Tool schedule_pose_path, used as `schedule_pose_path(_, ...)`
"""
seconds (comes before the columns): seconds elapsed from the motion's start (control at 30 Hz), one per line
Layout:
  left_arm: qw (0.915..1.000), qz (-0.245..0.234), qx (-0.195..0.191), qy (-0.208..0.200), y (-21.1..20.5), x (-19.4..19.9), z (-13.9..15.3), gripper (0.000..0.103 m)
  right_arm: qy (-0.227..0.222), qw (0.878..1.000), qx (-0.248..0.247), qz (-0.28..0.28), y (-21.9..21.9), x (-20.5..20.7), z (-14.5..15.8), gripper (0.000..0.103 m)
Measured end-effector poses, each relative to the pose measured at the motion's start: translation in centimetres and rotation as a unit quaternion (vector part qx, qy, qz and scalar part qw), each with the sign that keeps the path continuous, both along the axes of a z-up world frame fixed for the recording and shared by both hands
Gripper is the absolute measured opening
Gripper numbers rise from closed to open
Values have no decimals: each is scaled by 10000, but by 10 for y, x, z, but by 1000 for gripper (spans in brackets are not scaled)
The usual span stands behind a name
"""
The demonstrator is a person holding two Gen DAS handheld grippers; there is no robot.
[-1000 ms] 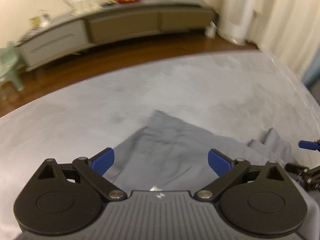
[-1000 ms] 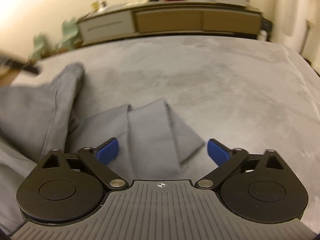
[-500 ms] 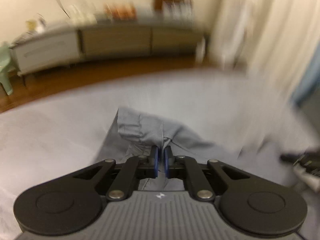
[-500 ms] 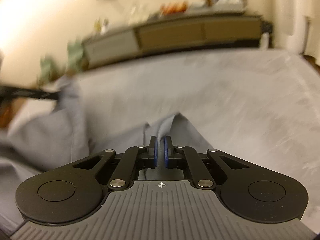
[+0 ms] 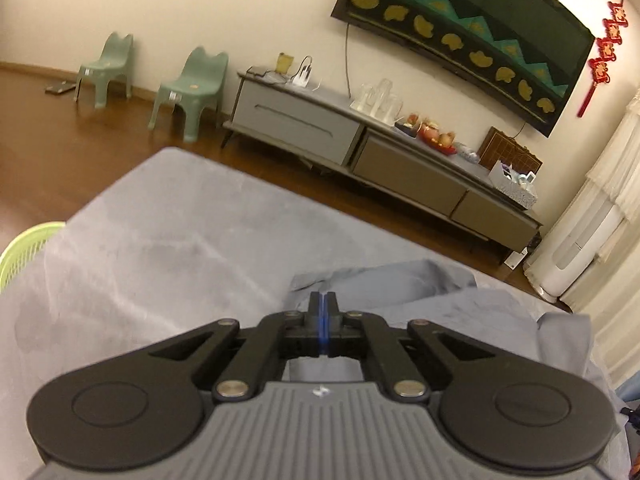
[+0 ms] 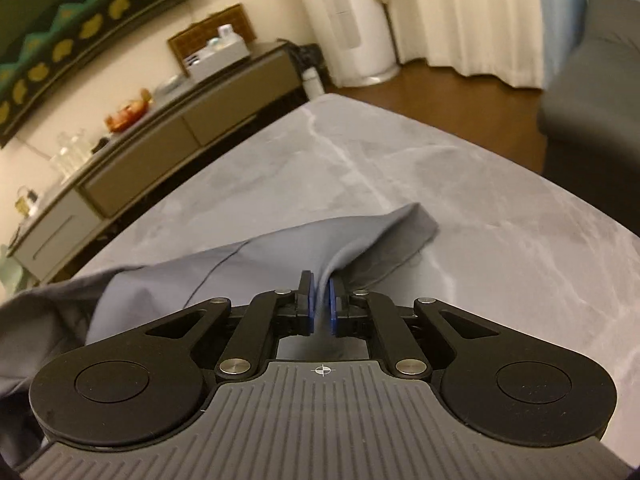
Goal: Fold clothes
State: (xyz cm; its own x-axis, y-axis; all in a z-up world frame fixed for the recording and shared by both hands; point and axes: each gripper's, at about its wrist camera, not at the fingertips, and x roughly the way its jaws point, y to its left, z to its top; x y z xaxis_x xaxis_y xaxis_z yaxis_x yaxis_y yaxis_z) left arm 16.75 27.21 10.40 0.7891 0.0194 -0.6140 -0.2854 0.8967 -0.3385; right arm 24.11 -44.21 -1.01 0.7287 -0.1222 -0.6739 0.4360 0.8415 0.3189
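A grey-blue garment (image 5: 392,280) lies partly spread on a grey plush surface (image 5: 180,240). My left gripper (image 5: 324,300) is shut with its blue pads together at the garment's near edge, and cloth shows under the fingers. In the right wrist view the garment (image 6: 280,248) rises in a taut fold from the surface (image 6: 440,168) into my right gripper (image 6: 320,292). Its jaws are opening slightly, with the fold still pinched between the blue pads. The garment's far corner (image 6: 420,224) rests on the surface.
A lime green basket (image 5: 20,248) stands off the left edge of the surface. Beyond the wooden floor are a long TV cabinet (image 5: 360,148), two green chairs (image 5: 192,84) and a white tower appliance (image 5: 576,248). A dark sofa (image 6: 592,80) stands at the right.
Both grippers were open above the flat garment, then closed on its fabric. Since then both have rolled, risen and pulled the cloth up and sideways.
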Motion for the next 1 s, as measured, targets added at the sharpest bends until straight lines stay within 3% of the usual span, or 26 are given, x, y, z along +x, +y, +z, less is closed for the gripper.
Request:
schedule_pose_path(0.07, 10000, -61, -50, 13, -2, -3, -5, 1, -111, 9991, 27, -415, -10, -16, 7, 13)
schedule_pose_path(0.1, 9999, -132, -67, -8, -1, -3, -4, 2, -170, 9973, -55, -713, -17, -23, 11, 21)
schedule_pose_path(0.17, 9998, -185, -33, -60, 0, -3, -6, 20, -406, 9888, -453, -1361, -22, -38, 24, 51)
schedule_pose_path(0.2, 9998, -162, 8, -82, 0, -1, -9, 30, -557, 9842, -651, -1552, -21, -44, 31, 51)
schedule_pose_path(0.23, 9999, -152, 35, -62, -1, 3, -16, 63, -766, 9840, -773, -1409, -14, -46, 39, 52)
schedule_pose_path(0.27, 9999, -147, 58, -23, -3, 8, -25, 88, -972, 9838, -879, -1223, -5, -47, 47, 56)
schedule_pose_path(0.33, 9996, -178, 171, 165, -6, 17, -45, 93, -1277, 9868, -971, -224, 26, -33, 56, 68)
schedule_pose_path(0.37, 9989, -203, 271, 320, -8, 23, -57, 93, -1297, 9848, -1057, 472, 47, -19, 58, 81)
schedule_pose_path(0.4, 9979, -241, 362, 476, -10, 27, -68, 93, -1245, 9783, -1185, 1159, 68, -5, 58, 88)
schedule_pose_path(0.47, 9961, -366, 381, 703, -13, 30, -89, 93, -1003, 9507, -1856, 2274, 119, 27, 48, 94)
schedule_pose_path(0.57, 9928, -754, 10, 929, -14, 37, -104, 95, -606, 8796, -2777, 3814, 192, 75, 33, 94)
schedule_pose_path(0.63, 9907, -968, -153, 942, -14, 45, -107, 101, -327, 8486, -3157, 4233, 219, 106, 14, 94)
schedule_pose_path(0.7, 9883, -1095, -492, 945, -10, 56, -114, 100, -37, 8158, -3502, 4602, 245, 136, -4, 91)
schedule_pose_path(0.73, 9865, -1151, -680, 946, -7, 62, -118, 96, 159, 8120, -3561, 4622, 248, 150, -12, 77)
schedule_pose_path(0.77, 9841, -1282, -837, 898, -7, 67, -121, 77, 359, 8095, -3591, 4631, 250, 163, -18, 41)
schedule_pose_path(0.8, 9811, -1449, -979, 827, -7, 71, -123, 61, 595, 8163, -3465, 4584, 247, 179, -19, 18)
schedule_pose_path(0.83, 9793, -1577, -1010, 773, -7, 74, -124, 33, 826, 8276, -3299, 4465, 244, 194, -17, 0)
schedule_pose_path(0.87, 9782, -1652, -1037, 714, -6, 77, -122, 20, 763, 8290, -3429, 4351, 242, 197, -7, 0)
schedule_pose_path(0.93, 9787, -1629, -1180, 405, 1, 76, -112, 6, 587, 8327, -3689, 4088, 238, 200, 16, 0)
schedule_pose_path(1.0, 9793, -1504, -1283, -435, 15, 61, -77, 5, -348, 8530, -3914, 3436, 233, 179, 74, 0)
